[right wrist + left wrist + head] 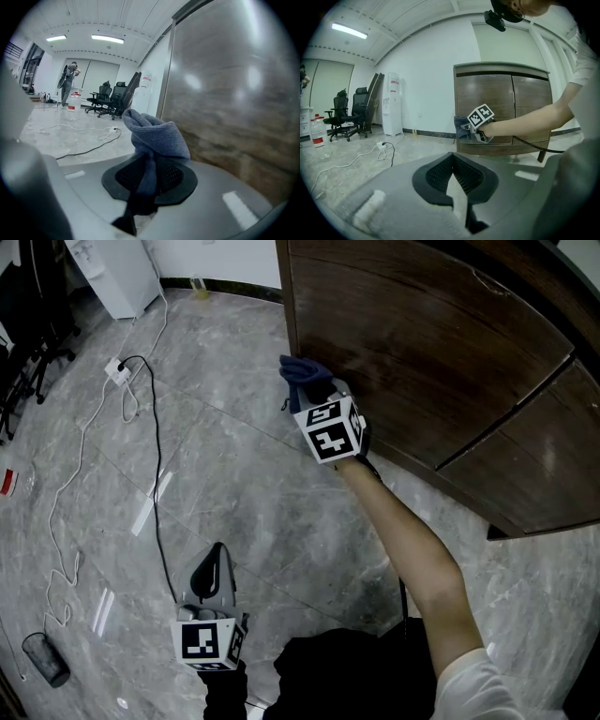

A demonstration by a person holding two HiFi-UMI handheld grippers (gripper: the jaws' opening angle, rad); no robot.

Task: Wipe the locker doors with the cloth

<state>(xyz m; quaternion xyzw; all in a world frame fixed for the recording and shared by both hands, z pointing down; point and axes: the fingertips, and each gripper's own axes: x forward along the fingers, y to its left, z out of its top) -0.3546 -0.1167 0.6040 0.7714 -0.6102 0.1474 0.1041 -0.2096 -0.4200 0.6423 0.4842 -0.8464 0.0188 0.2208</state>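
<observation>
A bunched blue cloth (302, 373) (154, 136) (462, 127) is pinched in my right gripper (317, 390) (149, 176), which is shut on it. The cloth sits against the lower left part of the dark brown wooden locker door (422, 362) (234, 103) (483, 101), near its left edge. My left gripper (212, 579) (451, 178) hangs low over the floor, away from the locker, its jaws closed with nothing between them. A second door (544, 465) adjoins on the right.
Grey marble floor (234, 474) all round. A white power strip (116, 370) with black and white cables (157, 474) lies to the left. A white appliance (117, 273) stands at the back left. A dark cylinder (45, 658) lies bottom left. Office chairs (349, 112) and a person (69, 82) stand far off.
</observation>
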